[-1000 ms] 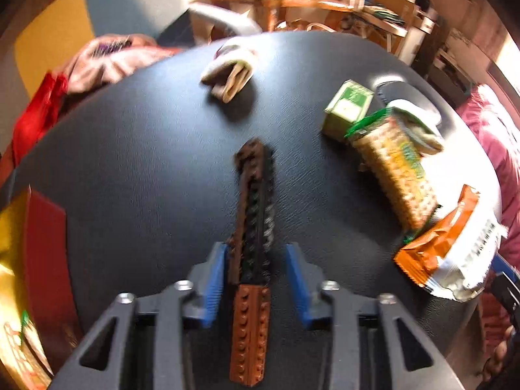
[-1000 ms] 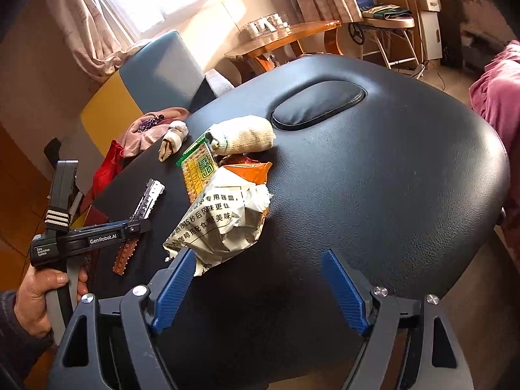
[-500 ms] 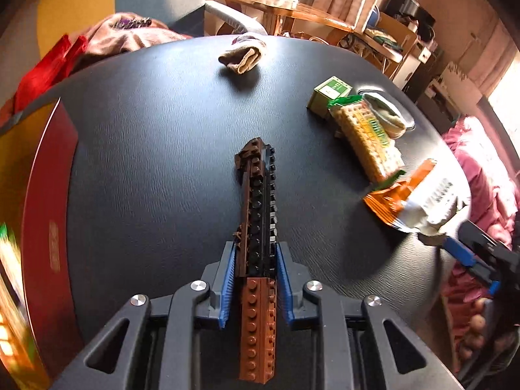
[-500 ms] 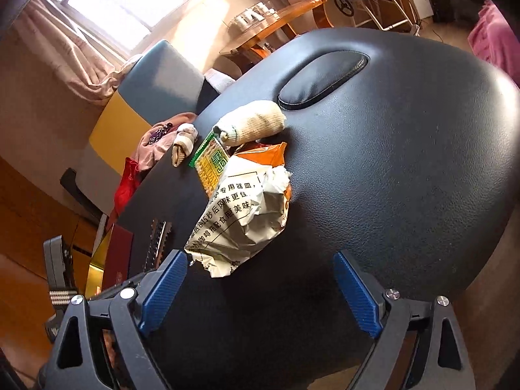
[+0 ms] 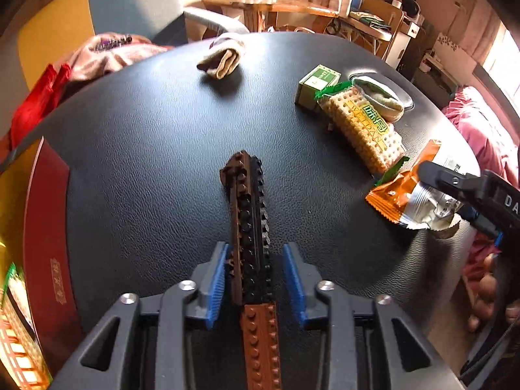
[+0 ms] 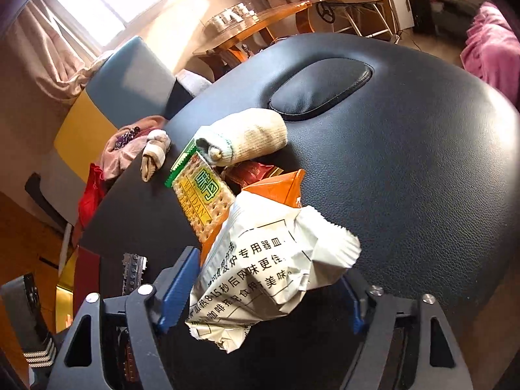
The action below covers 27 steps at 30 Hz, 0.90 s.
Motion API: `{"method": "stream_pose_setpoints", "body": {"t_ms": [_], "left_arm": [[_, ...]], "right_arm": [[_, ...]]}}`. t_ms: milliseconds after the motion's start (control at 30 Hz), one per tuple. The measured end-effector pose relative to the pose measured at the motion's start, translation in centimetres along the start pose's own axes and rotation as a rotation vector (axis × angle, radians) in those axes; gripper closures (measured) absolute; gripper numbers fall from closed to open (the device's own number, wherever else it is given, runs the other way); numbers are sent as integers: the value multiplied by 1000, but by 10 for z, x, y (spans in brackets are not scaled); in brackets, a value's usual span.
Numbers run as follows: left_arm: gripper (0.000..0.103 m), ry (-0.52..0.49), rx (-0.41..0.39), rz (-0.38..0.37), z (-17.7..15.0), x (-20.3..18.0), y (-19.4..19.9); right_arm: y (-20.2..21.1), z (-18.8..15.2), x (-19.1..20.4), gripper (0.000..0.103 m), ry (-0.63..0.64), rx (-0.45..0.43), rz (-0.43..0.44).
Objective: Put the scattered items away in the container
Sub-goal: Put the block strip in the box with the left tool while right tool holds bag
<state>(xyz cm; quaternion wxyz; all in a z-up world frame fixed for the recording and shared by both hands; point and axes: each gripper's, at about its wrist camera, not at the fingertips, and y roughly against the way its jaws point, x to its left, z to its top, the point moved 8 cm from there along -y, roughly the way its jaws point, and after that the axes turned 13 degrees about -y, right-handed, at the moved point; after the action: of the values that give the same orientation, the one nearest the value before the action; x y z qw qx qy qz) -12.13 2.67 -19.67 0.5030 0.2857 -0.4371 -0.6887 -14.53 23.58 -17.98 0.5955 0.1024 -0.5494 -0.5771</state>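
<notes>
Bottom centre of the left wrist view: left gripper (image 5: pixel 256 284) spread narrowly, blue pads (image 5: pixel 218 279) flanking a long brown-and-black brick strip (image 5: pixel 250 227), left pad touching it, right pad just clear. Strip lying on the black padded table (image 5: pixel 146 162), pointing up the frame. At the left edge, a red box (image 5: pixel 45 227).

Bottom of the right wrist view: right gripper (image 6: pixel 260 295) spread wide around a crumpled white-and-orange snack packet (image 6: pixel 269 273); contact on the far side hidden. Above it, a cracker pack (image 6: pixel 203 198), then a beige rolled sock (image 6: pixel 247 141). Upper left, a second bundled sock (image 6: pixel 154 154). In the left view's upper right, a small green box (image 5: pixel 317 86).
</notes>
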Motion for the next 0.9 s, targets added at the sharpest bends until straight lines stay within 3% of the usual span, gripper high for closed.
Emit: {"method": "stream_pose_setpoints", "body": {"t_ms": [233,600,900], "left_arm": [[79,26,-31,-15,-6,0,4],[79,71,-102,-92,-28,-7,35],[79,115,-184,-104,-41,7,73]], "right_arm": [[-2,-14,16,37,127,-6,-36],[16,-53,26,39,194,32,15],[22,-68,28,39,230,41,-3]]}}
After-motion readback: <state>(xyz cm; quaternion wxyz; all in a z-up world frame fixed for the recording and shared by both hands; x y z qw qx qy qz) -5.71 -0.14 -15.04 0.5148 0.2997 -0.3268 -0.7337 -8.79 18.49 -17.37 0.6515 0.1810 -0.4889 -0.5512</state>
